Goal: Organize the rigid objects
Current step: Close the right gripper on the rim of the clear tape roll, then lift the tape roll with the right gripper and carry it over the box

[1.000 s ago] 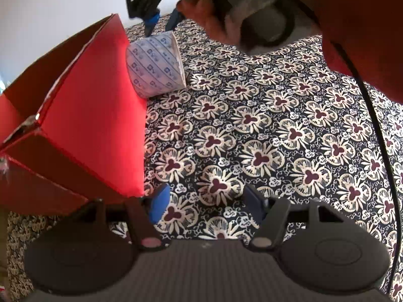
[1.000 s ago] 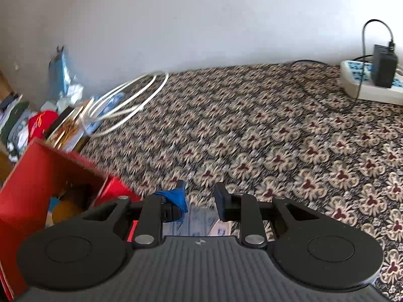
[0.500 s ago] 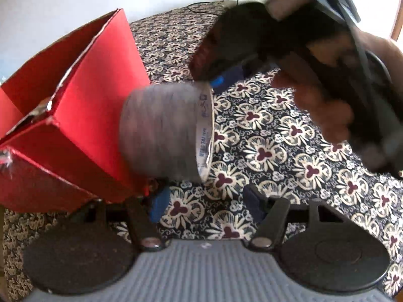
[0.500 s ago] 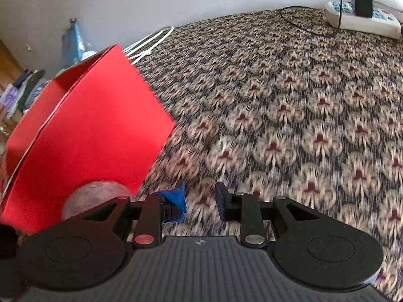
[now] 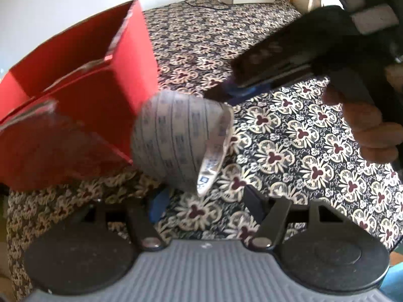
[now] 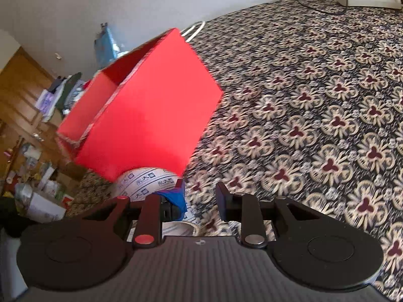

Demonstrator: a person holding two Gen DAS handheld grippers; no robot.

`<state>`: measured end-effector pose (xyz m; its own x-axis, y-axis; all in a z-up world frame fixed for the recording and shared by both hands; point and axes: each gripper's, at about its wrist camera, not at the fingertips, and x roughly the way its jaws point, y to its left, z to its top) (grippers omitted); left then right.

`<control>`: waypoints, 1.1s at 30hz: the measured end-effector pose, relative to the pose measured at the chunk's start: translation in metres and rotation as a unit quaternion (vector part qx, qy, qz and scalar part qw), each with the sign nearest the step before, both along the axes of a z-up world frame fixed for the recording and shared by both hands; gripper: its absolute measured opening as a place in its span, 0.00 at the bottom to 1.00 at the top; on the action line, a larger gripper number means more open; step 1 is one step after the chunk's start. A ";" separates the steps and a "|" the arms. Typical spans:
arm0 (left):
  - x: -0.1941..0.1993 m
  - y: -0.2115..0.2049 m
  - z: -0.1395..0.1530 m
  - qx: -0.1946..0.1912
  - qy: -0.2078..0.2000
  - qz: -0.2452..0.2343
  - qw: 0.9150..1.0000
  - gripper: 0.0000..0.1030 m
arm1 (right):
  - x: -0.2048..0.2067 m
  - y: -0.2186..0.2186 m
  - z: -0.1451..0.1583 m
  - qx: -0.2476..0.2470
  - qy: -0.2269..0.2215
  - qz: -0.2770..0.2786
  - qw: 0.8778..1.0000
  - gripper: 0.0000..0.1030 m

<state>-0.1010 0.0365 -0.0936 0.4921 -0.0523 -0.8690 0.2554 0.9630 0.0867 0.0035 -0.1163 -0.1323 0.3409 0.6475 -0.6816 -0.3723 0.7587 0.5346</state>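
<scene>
Dangling off the right gripper (image 5: 224, 91), the tape roll (image 5: 178, 141) hangs just above the left gripper (image 5: 204, 202), whose tongs gape wide and empty. One right finger seems hooked through the rim, though I can't tell how tightly it pinches. It looks light, stiff and slick, so the rim is the hold. Beyond, the red box (image 5: 100, 58) stands open, with flowered cloth (image 6: 314, 125) spreading free behind.
</scene>
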 end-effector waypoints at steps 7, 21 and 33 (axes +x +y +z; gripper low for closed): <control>-0.002 0.020 0.008 -0.002 -0.019 0.024 1.000 0.67 | -0.016 0.005 0.001 0.002 0.010 0.017 1.000 0.09; -0.008 -0.018 0.024 -0.013 -0.074 -0.046 0.996 0.66 | -0.033 -0.043 0.000 0.062 0.070 -0.038 0.995 0.10; 0.010 -0.016 -0.009 0.036 -0.054 -0.033 0.997 0.65 | -0.029 -0.031 -0.011 0.125 0.100 -0.051 0.986 0.14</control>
